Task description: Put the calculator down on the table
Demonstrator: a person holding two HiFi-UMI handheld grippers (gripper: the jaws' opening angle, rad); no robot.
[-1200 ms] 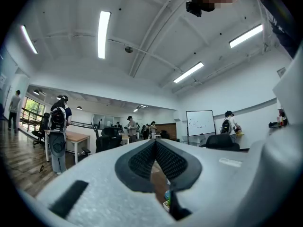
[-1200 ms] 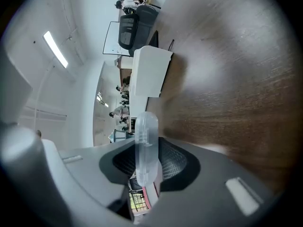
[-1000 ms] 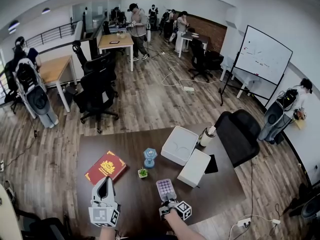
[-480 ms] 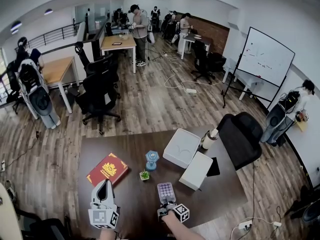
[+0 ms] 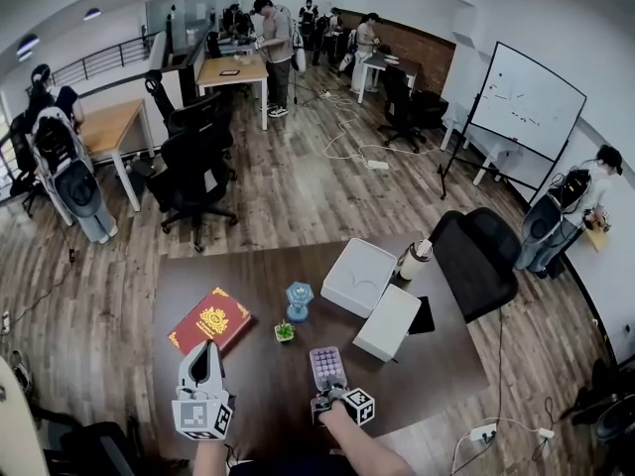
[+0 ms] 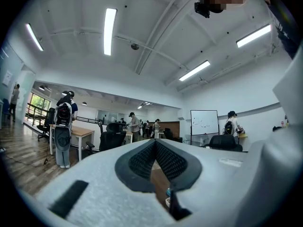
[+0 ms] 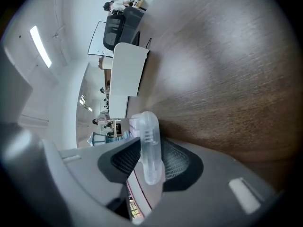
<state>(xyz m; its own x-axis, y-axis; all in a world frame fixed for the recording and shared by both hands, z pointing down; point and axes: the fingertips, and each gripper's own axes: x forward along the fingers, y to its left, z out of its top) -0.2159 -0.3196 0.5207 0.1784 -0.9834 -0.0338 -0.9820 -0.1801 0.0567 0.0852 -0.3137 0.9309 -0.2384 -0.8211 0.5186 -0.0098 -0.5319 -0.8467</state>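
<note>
Right hand-held gripper, jaws just opening, holds calculator.

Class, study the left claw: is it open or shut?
Shut: the left claw has its two pads meeting at the tip, with nothing held between them.

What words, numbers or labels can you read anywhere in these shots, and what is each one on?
No text can be read in any view.
On the red book: gold emblem and print on the cover, too small to read.
On the whiteboard: a few faint marks, too small to read.
On the calculator: rows of keys, their labels too small to read.
</note>
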